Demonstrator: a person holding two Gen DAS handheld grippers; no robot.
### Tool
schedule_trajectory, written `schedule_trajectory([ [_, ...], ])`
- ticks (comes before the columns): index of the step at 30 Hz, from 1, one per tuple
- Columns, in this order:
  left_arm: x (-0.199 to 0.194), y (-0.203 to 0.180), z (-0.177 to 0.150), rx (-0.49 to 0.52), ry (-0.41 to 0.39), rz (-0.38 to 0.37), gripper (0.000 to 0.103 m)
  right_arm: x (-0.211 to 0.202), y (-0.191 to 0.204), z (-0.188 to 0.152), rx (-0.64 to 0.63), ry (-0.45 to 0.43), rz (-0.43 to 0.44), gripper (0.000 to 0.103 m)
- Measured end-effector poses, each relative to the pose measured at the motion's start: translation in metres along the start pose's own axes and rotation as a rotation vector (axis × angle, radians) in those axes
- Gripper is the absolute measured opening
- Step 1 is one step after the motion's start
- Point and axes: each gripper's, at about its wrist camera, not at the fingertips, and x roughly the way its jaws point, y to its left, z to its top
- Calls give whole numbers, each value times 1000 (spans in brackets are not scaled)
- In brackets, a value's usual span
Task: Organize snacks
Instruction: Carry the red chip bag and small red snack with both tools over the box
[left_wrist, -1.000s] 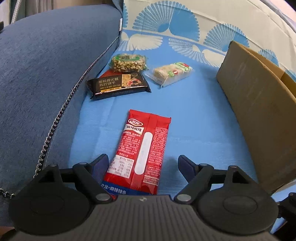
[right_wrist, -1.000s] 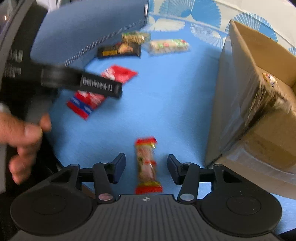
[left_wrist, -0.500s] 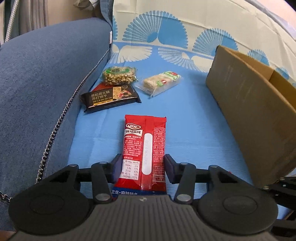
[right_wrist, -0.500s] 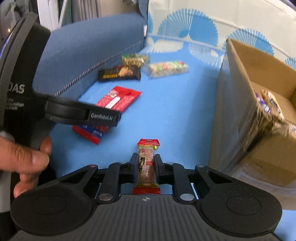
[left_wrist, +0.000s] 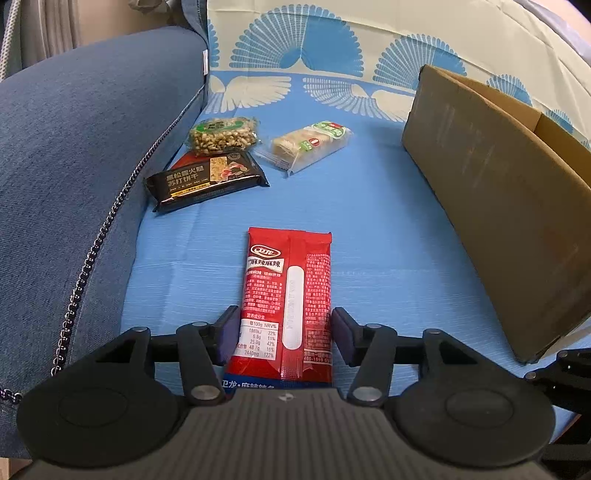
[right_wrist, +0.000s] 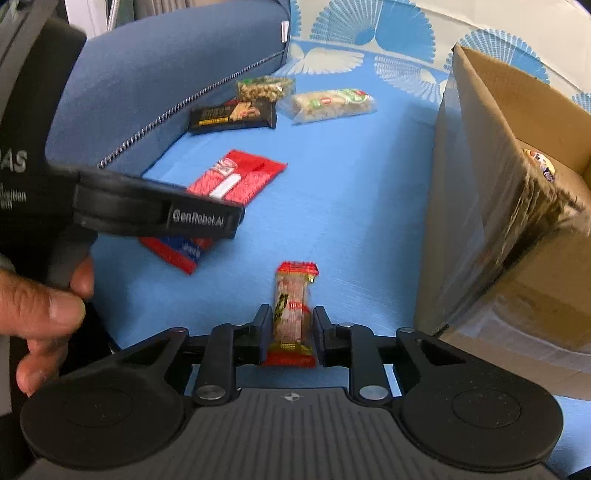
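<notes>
A long red snack packet (left_wrist: 288, 280) lies lengthwise on the blue seat cover, its near end between the fingers of my left gripper (left_wrist: 282, 328). The pads touch both its long edges while the jaws are opening slightly. In the right wrist view a small clear bar with red ends (right_wrist: 291, 299) stands between the fingers of my right gripper (right_wrist: 291, 325). Those pads hold its sides, and these jaws are also opening a little. The red packet (right_wrist: 236, 177) shows there too, partly hidden under the left tool's black housing.
An open cardboard box (left_wrist: 498, 206) stands on the right, with wrapped snacks inside (right_wrist: 543, 166). At the back lie a black cracker packet (left_wrist: 207, 177), a bag of green nuts (left_wrist: 221, 134) and a clear wafer pack (left_wrist: 310, 146). The blue sofa arm (left_wrist: 74, 166) borders the left. A hand (right_wrist: 40, 314) grips the left tool.
Both grippers went from wide open around their snacks to closed in on them. The left one has eased slightly wider since half a second ago, and so has the right.
</notes>
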Motion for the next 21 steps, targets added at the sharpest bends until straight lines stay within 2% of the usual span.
schedule_trajectory([
  [3,1,-1,0,9,-2,-1,57,-1,2,-1,-14,-5,-2,24],
  [5,0,-2,0,11,-7,-7,54,-1,2,0,-17,-12,-3,19],
  [13,-4,2,1,-14,-34,-28,52,-11,-2,4,9,-91,-2,18],
  [21,-9,2,2,-31,-54,-77,52,-10,-3,3,9,-90,-13,18],
])
